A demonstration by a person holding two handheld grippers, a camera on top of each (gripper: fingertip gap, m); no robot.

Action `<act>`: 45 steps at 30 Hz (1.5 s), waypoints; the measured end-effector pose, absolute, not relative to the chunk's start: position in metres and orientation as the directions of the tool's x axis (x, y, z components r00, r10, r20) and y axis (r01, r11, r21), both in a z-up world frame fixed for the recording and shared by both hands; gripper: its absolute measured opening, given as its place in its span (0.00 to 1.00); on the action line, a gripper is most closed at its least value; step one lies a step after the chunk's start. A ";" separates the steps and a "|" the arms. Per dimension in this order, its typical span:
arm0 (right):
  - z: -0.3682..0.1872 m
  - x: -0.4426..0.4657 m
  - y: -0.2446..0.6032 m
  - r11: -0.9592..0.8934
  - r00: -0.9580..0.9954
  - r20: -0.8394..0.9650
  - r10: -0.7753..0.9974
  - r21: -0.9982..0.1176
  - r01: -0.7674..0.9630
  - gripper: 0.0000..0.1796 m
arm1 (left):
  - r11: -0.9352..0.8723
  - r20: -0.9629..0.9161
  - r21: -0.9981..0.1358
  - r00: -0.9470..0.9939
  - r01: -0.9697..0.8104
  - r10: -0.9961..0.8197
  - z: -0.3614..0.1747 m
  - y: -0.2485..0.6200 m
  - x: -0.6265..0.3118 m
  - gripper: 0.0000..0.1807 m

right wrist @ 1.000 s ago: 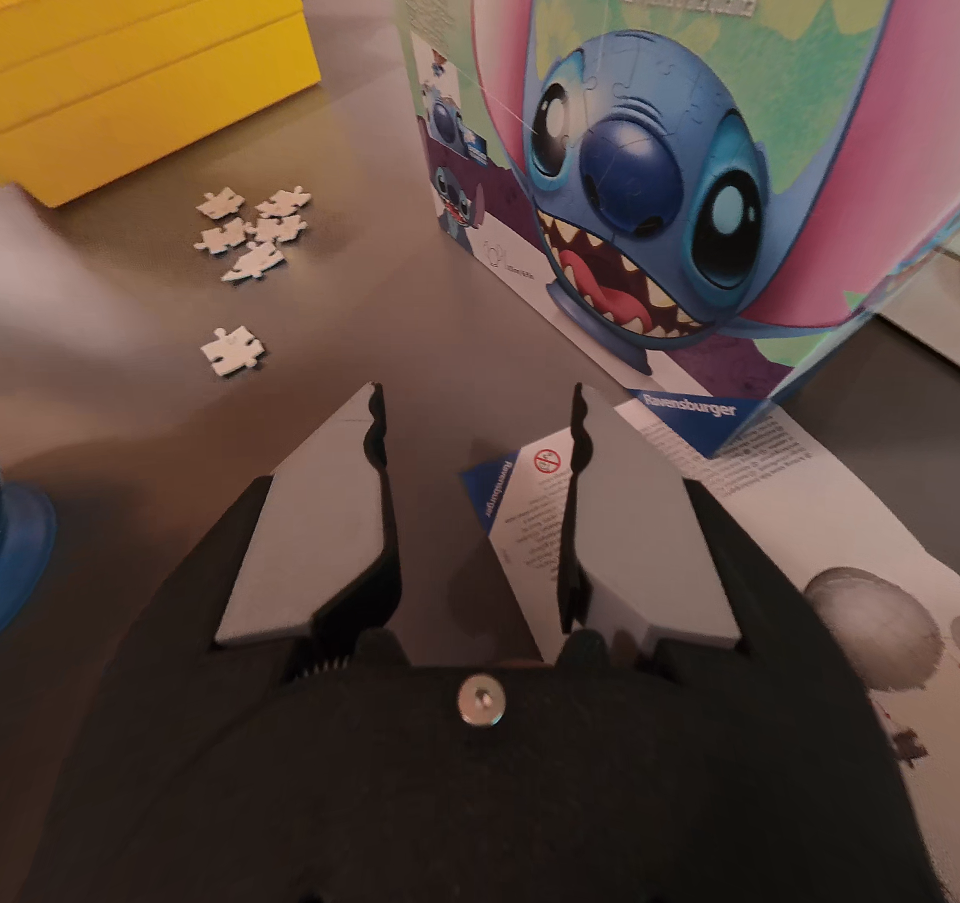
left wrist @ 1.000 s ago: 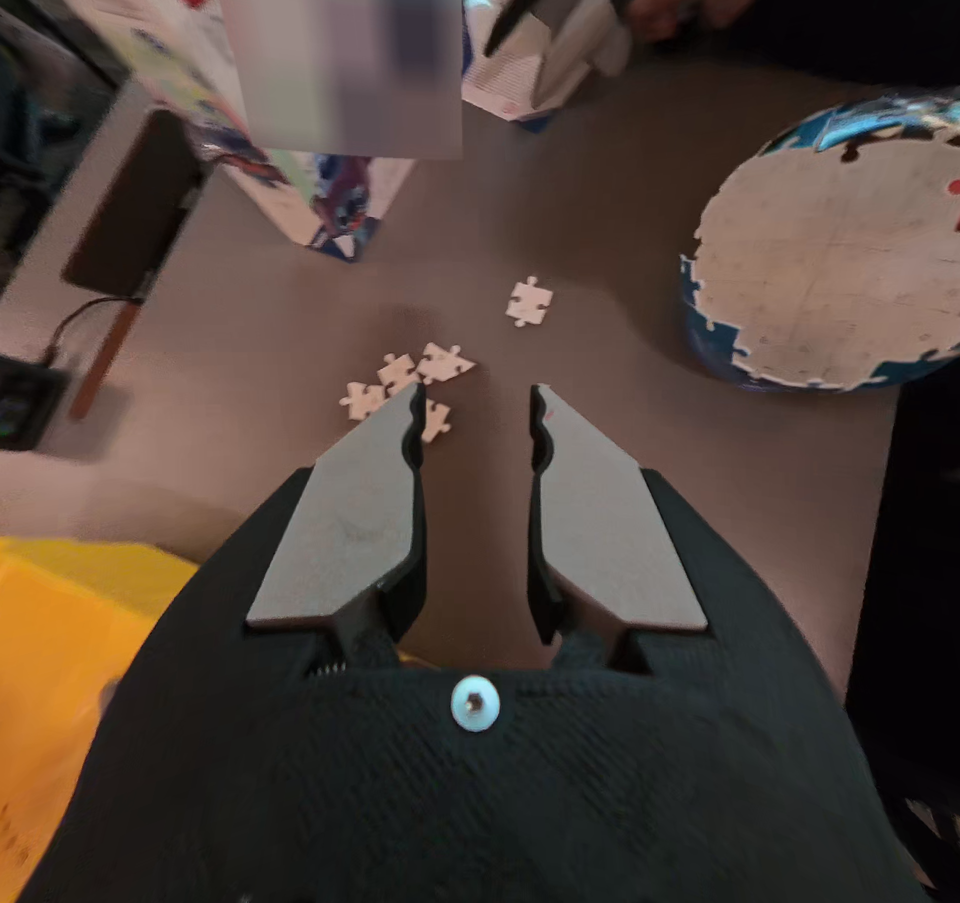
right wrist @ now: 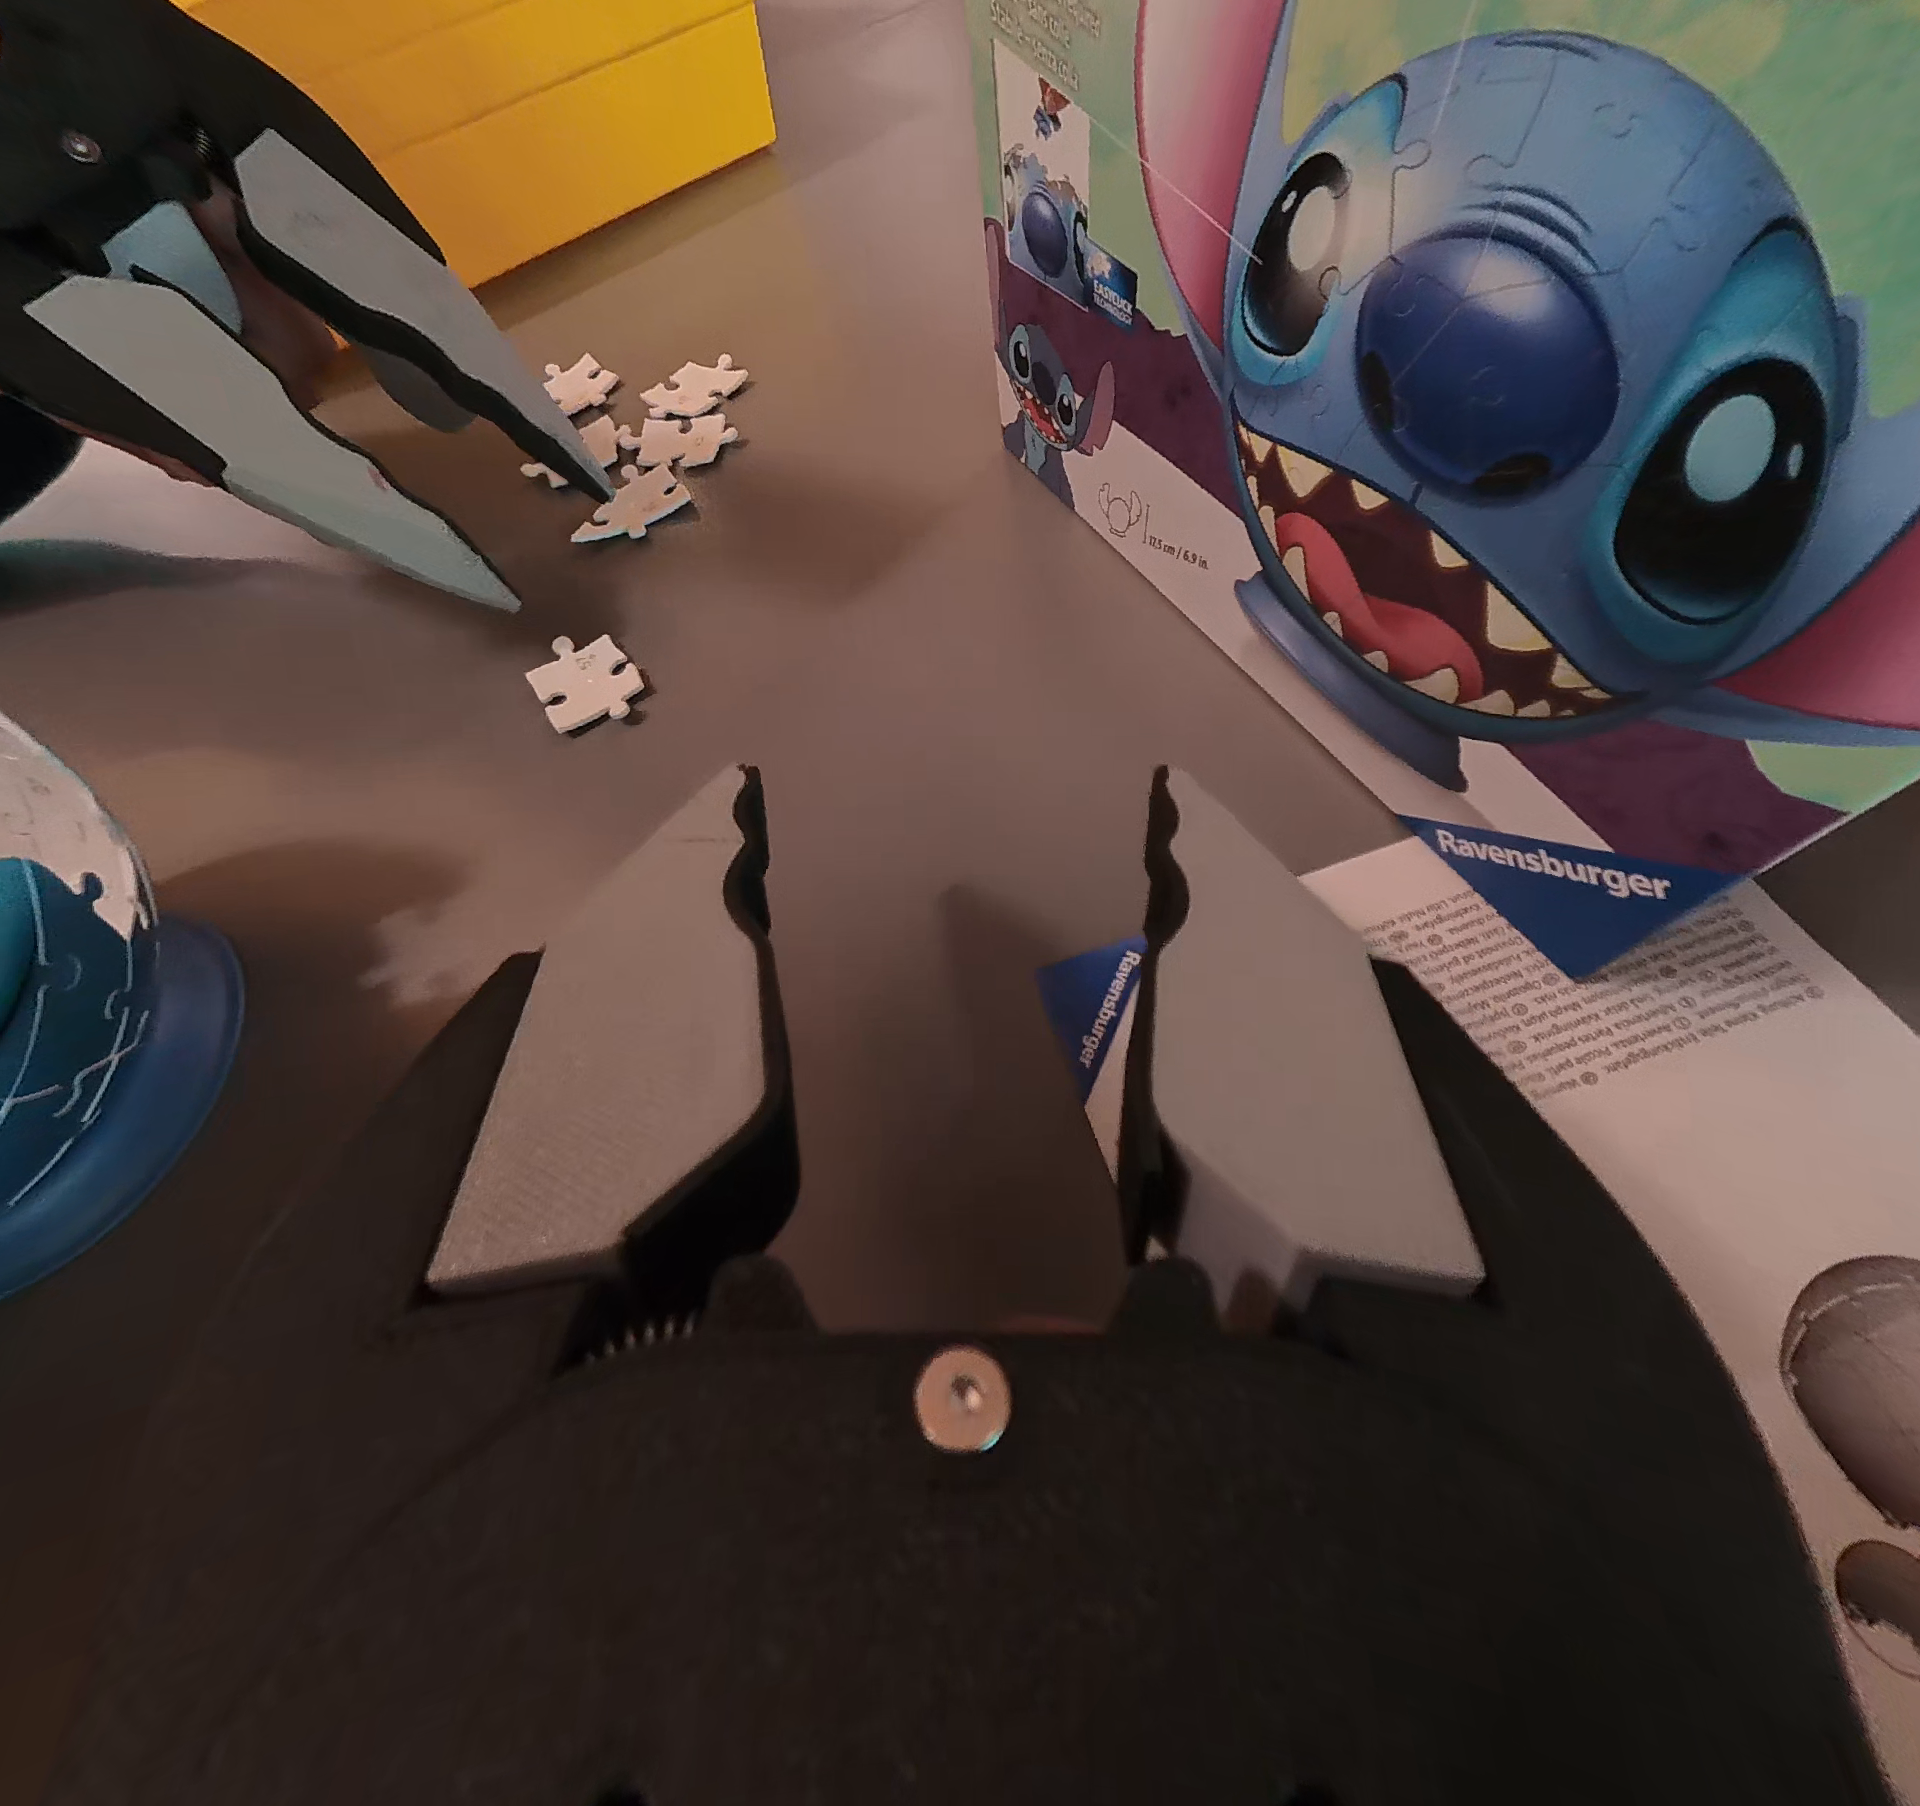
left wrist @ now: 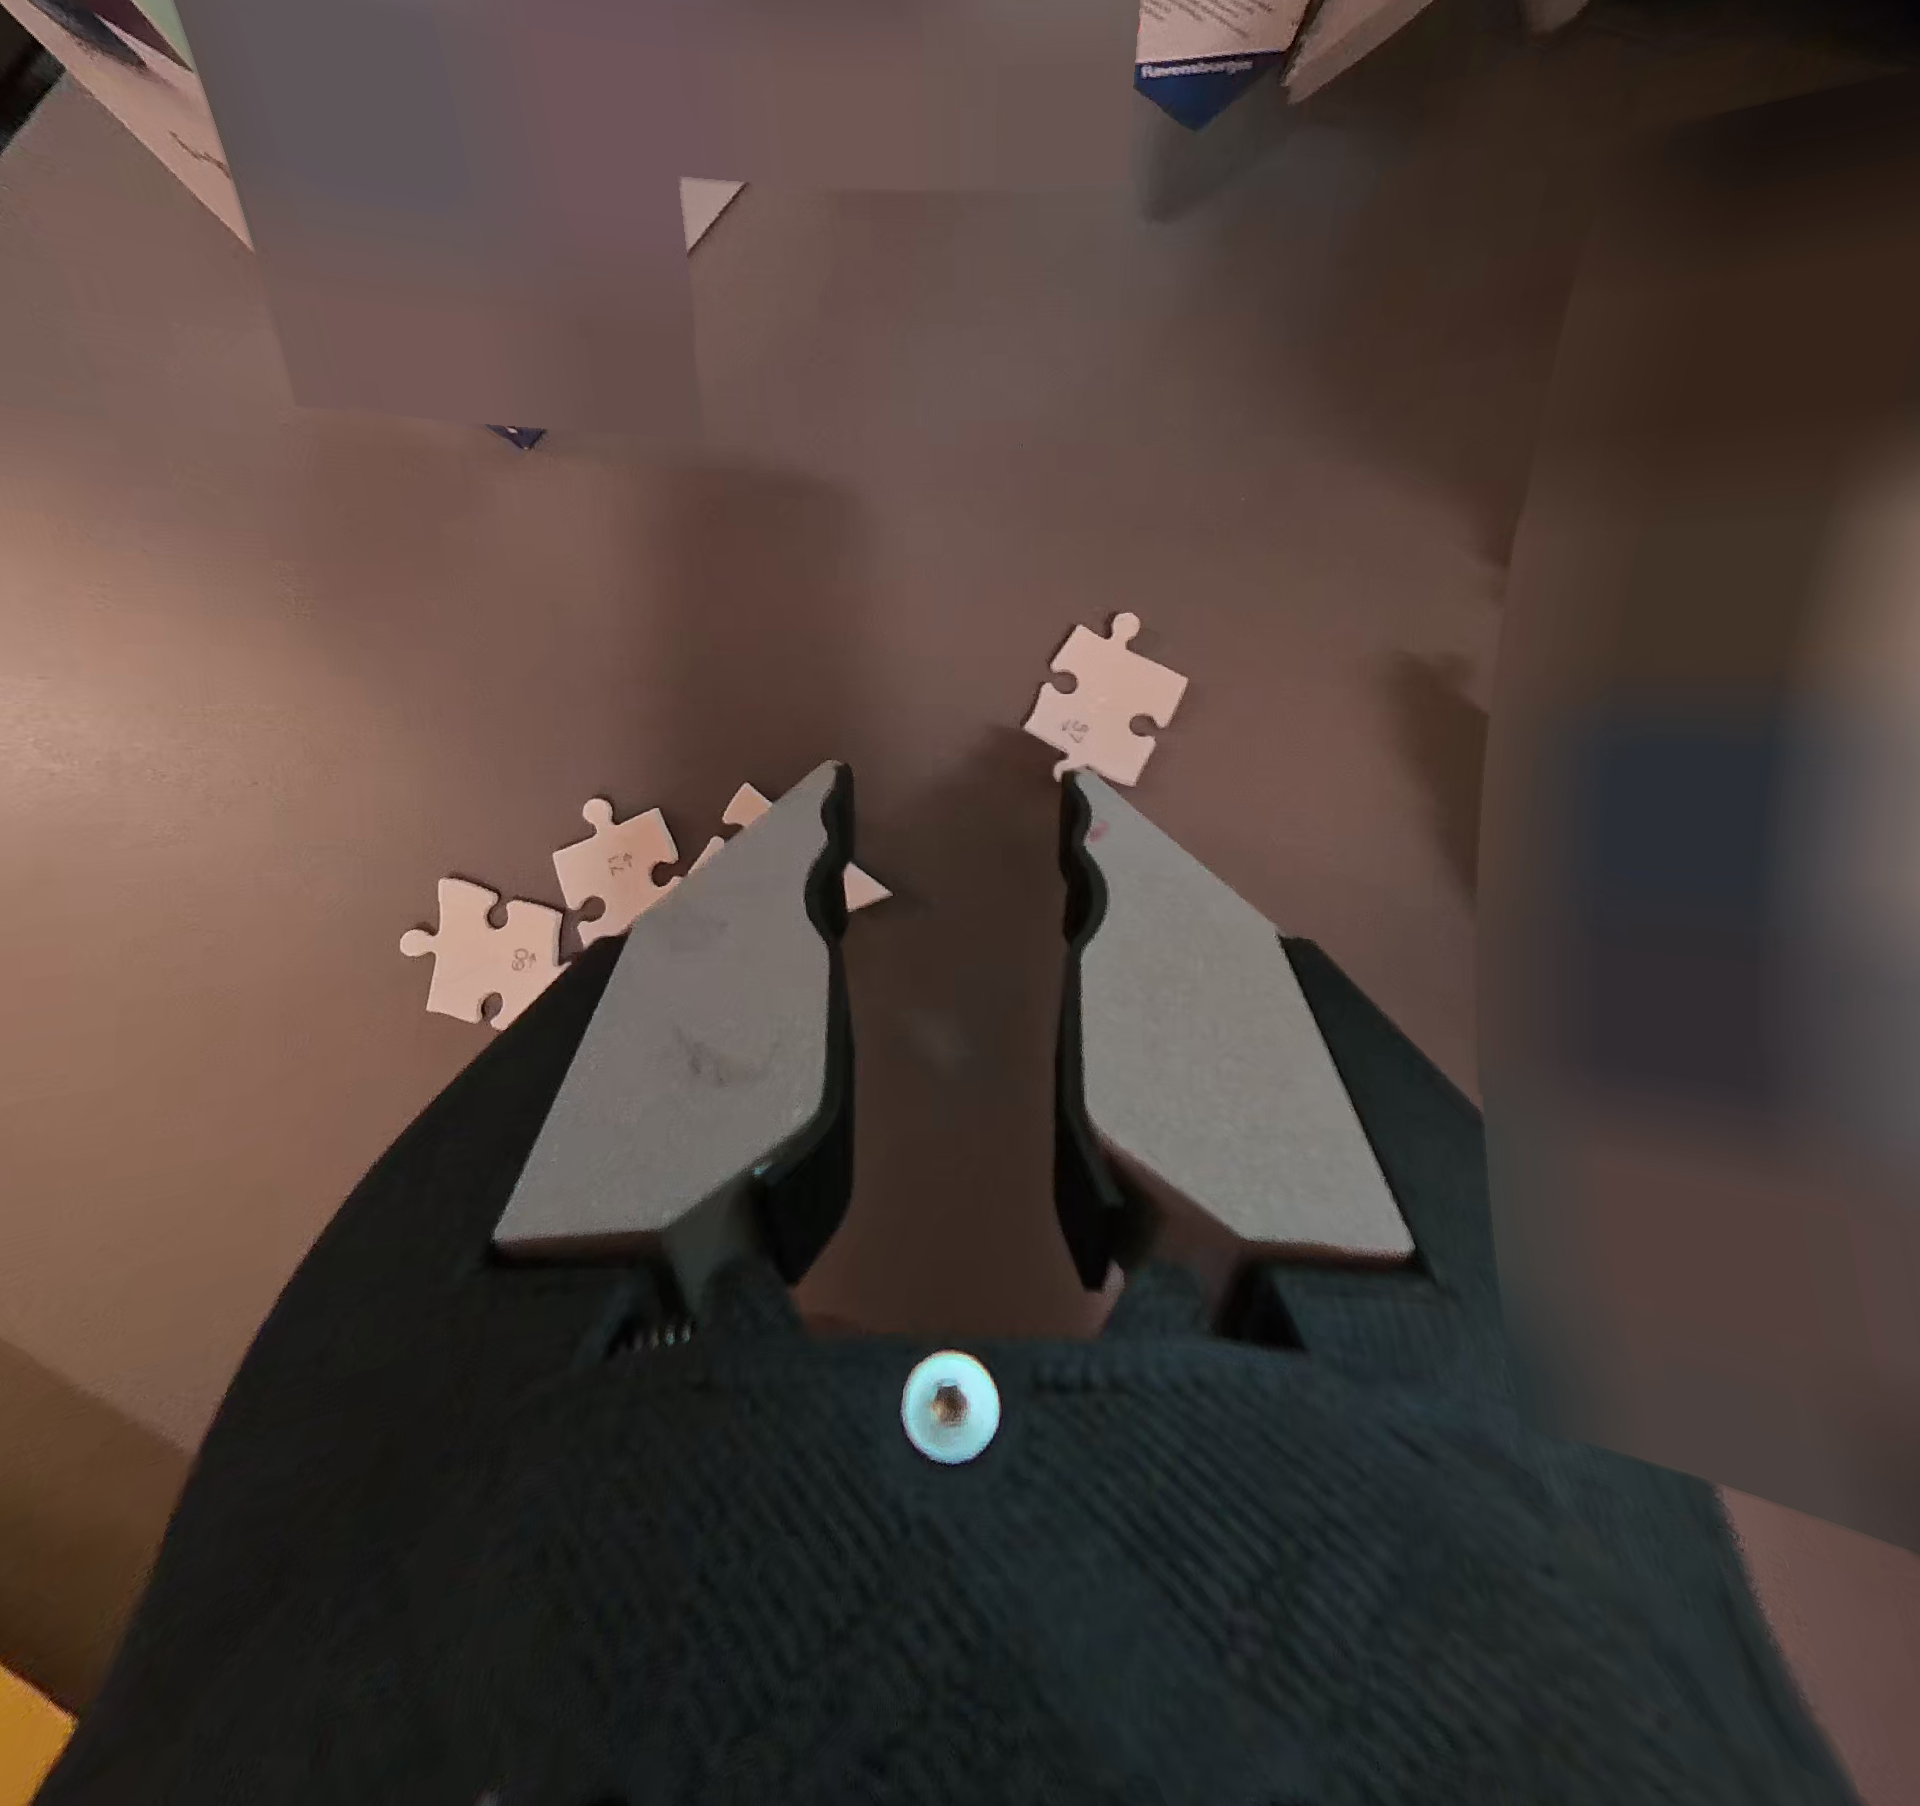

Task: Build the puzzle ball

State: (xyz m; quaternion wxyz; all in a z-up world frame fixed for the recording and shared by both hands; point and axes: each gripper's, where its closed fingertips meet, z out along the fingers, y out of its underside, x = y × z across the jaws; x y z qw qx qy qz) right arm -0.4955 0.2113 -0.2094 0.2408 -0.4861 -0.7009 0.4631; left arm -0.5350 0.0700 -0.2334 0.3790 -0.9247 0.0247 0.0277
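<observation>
Currently left gripper [left wrist: 956, 785] jaws apart, tips down among loose puzzle pieces [right wrist: 665, 426] — nothing gripped. Right gripper [right wrist: 951, 780] also apart, empty, beside the puzzle box [right wrist: 1558, 354].

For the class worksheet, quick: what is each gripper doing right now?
Left gripper: open, empty, tips down among the loose puzzle pieces.
Right gripper: open, empty.

My left gripper's [left wrist: 956, 790] near finger covers part of the cluster of pieces [left wrist: 582, 894] at nine o'clock, so I cannot count them. In my right wrist view the puzzle ball [right wrist: 73, 1008] is cut off by the edge at nine o'clock, the yellow box [right wrist: 499, 63] at twelve. The leaflet [right wrist: 1683, 1081] runs out at three o'clock.
</observation>
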 end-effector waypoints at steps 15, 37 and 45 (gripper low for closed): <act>-0.214 -0.496 0.211 0.105 -0.414 -0.119 0.902 -0.872 0.479 0.39 | -0.737 -0.065 -0.672 0.997 -0.069 -0.034 -0.248 0.070 -0.531 0.21; -0.216 -0.493 0.190 0.134 -0.482 -0.134 0.866 -0.866 0.482 0.40 | -0.717 0.009 -0.690 0.988 -0.104 -0.152 -0.251 0.080 -0.506 0.23; -0.215 -0.491 0.178 0.139 -0.517 -0.152 0.842 -0.865 0.482 0.40 | -0.698 0.005 -0.704 0.981 -0.134 -0.193 -0.251 0.084 -0.502 0.14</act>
